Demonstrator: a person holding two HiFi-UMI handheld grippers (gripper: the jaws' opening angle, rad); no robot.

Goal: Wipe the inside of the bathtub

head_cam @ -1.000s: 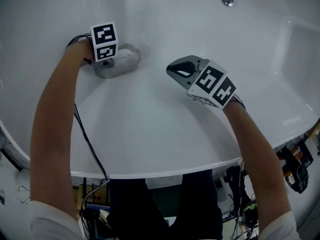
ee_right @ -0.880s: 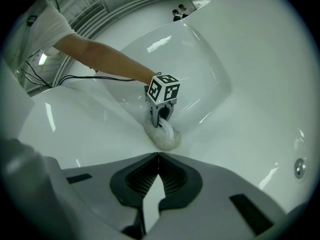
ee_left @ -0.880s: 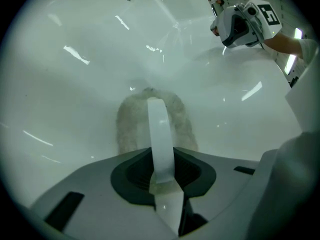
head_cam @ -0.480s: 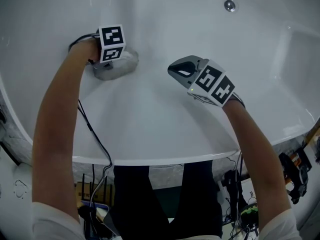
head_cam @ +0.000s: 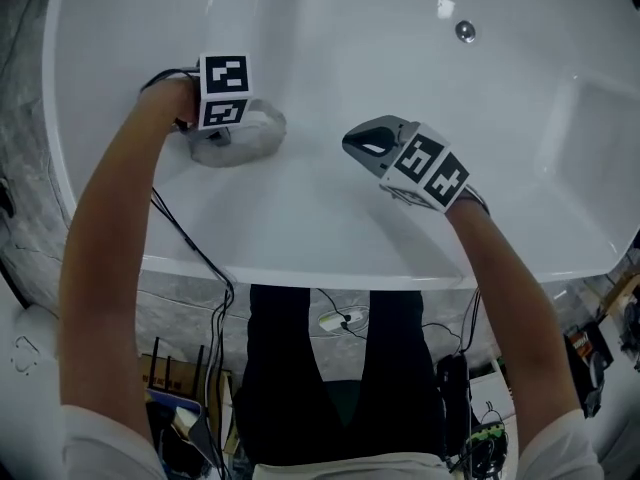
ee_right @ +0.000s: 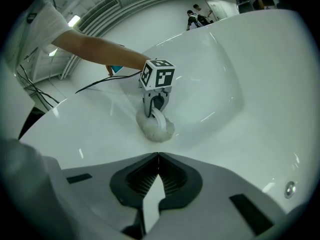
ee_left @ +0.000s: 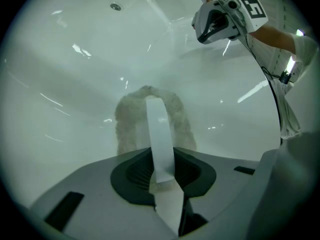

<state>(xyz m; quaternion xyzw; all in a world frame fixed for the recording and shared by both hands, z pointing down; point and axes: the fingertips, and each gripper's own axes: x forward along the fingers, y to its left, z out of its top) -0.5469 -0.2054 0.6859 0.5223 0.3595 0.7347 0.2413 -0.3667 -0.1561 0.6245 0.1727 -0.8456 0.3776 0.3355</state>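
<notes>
A white bathtub [head_cam: 330,58] fills the head view. My left gripper [head_cam: 228,130] is shut on a grey-white cloth [head_cam: 250,133] and presses it against the tub's near inner wall. In the left gripper view the cloth [ee_left: 131,124] bulges out on both sides of the shut jaws. From the right gripper view the same cloth [ee_right: 156,128] shows under the left gripper [ee_right: 156,113]. My right gripper [head_cam: 362,140] hovers over the tub wall to the right of the cloth, shut with nothing in it [ee_right: 159,156].
The round drain fitting [head_cam: 465,31] sits at the tub's far side, and a stepped ledge [head_cam: 590,128] lies at right. The tub's front rim [head_cam: 330,268] runs across below my arms. Cables [head_cam: 195,258] and gear lie on the floor in front of it.
The view has shifted back, so the tub rim sits higher and more floor shows. My left gripper and cloth stay on nearly the same patch of wall. My right gripper has barely moved.
</notes>
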